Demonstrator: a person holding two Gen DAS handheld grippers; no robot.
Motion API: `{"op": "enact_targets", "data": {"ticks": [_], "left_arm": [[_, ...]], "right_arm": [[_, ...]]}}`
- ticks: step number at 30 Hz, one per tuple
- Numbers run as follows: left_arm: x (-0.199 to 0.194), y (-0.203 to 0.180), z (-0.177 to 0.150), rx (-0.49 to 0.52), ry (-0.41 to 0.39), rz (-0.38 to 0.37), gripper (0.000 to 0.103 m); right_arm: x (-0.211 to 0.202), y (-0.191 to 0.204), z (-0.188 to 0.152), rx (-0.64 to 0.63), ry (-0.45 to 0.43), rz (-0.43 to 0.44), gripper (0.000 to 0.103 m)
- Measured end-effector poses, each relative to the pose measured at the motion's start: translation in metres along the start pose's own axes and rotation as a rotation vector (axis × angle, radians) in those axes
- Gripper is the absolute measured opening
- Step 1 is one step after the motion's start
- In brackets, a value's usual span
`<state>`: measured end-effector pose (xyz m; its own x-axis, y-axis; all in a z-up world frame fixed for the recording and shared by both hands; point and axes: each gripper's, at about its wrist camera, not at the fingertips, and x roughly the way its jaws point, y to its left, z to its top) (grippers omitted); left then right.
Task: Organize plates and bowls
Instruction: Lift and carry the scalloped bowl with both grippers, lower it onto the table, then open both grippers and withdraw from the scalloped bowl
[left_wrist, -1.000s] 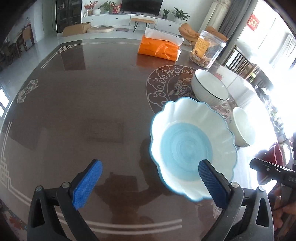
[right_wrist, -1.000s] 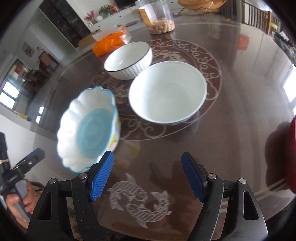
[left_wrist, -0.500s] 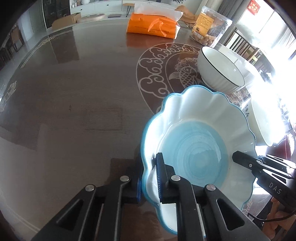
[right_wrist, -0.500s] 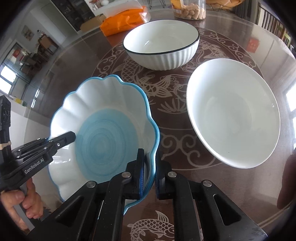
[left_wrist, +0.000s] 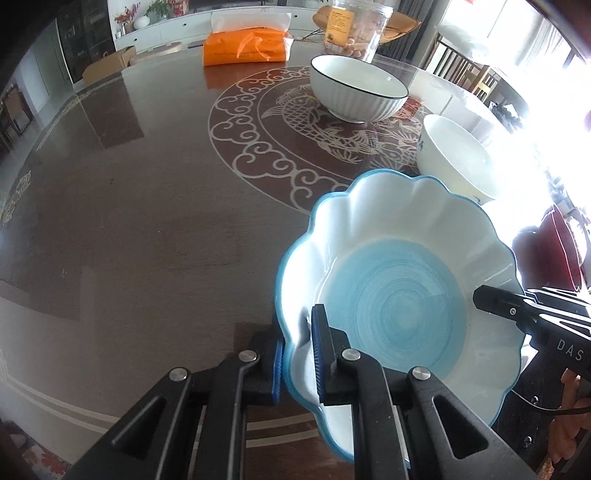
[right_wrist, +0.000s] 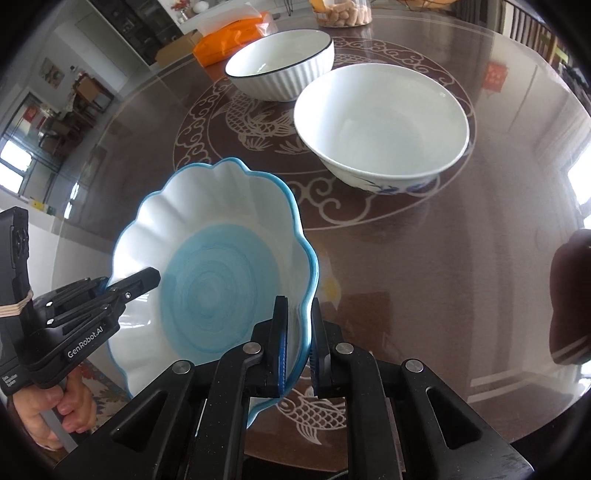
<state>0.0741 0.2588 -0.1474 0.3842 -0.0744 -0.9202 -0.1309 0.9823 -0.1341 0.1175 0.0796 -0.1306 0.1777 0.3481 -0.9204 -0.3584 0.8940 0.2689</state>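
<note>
Both claws pinch opposite rims of the scalloped blue plate (left_wrist: 402, 295): left claw (left_wrist: 299, 356), right claw (right_wrist: 297, 343). Plain white bowl (right_wrist: 380, 125) sits beyond the plate, on the right claw's side.

Dark glossy table (left_wrist: 129, 221), white sideboard (left_wrist: 192, 22), bright window (left_wrist: 517, 48)

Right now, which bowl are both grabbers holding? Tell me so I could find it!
Start at the brown table with its white fish pattern. Near its front edge, the left gripper and right gripper pinch opposite sides of the scalloped bowl. Only this one has a wavy blue-edged rim and blue swirled centre.
</note>
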Motion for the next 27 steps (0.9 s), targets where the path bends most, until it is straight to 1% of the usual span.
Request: {"op": "enact_targets", "data": {"ticks": [4, 6, 10, 12, 14, 15, 16, 17, 18, 19, 20, 21, 23, 27], "left_arm": [[-0.001, -0.017, -0.004, 0.004, -0.02, -0.003, 0.012], [-0.001, -0.025, -0.006, 0.016, -0.029, 0.004, 0.012], [0.001, -0.039, -0.005, 0.026, -0.035, -0.012, 0.012], [0.0, -0.048, -0.007, 0.041, -0.042, 0.004, 0.012], [0.0, -0.05, -0.009, 0.035, -0.055, 0.022, 0.013], [-0.001, -0.05, -0.011, 0.035, -0.058, 0.029, 0.015], [-0.001, -0.05, -0.011, 0.034, -0.055, 0.04, 0.016], [0.001, -0.046, -0.011, 0.024, -0.055, 0.045, 0.026], [-0.001, -0.042, -0.012, 0.005, -0.06, 0.048, 0.046], [-0.003, -0.038, -0.015, -0.017, -0.076, 0.055, 0.057], [-0.008, -0.032, -0.017, -0.042, -0.109, 0.07, 0.073], [-0.015, -0.028, -0.021, -0.06, -0.144, 0.094, 0.078], [-0.028, -0.021, -0.024, -0.081, -0.191, 0.129, 0.079], [-0.055, -0.02, -0.026, -0.087, -0.247, 0.191, 0.083]], "right_arm": [[-0.011, -0.014, -0.017, 0.02, -0.019, -0.012, 0.011], [-0.015, -0.023, -0.02, 0.04, -0.028, -0.009, 0.011], [-0.018, -0.042, -0.023, 0.073, -0.039, -0.013, 0.011], [-0.015, -0.048, -0.027, 0.067, -0.035, -0.038, 0.011], [-0.016, -0.054, -0.03, 0.077, -0.055, -0.022, 0.016], [-0.017, -0.055, -0.031, 0.08, -0.061, -0.029, 0.022], [-0.019, -0.056, -0.033, 0.083, -0.068, -0.029, 0.047], [-0.021, -0.058, -0.034, 0.089, -0.077, -0.026, 0.071], [-0.025, -0.06, -0.037, 0.093, -0.092, -0.031, 0.073], [-0.029, -0.062, -0.04, 0.093, -0.105, -0.04, 0.073], [-0.034, -0.065, -0.043, 0.091, -0.114, -0.043, 0.073], [-0.04, -0.067, -0.047, 0.093, -0.129, -0.047, 0.072], [-0.057, -0.074, -0.057, 0.099, -0.177, -0.067, 0.072], [-0.091, -0.082, -0.073, 0.11, -0.287, -0.133, 0.072]]}}
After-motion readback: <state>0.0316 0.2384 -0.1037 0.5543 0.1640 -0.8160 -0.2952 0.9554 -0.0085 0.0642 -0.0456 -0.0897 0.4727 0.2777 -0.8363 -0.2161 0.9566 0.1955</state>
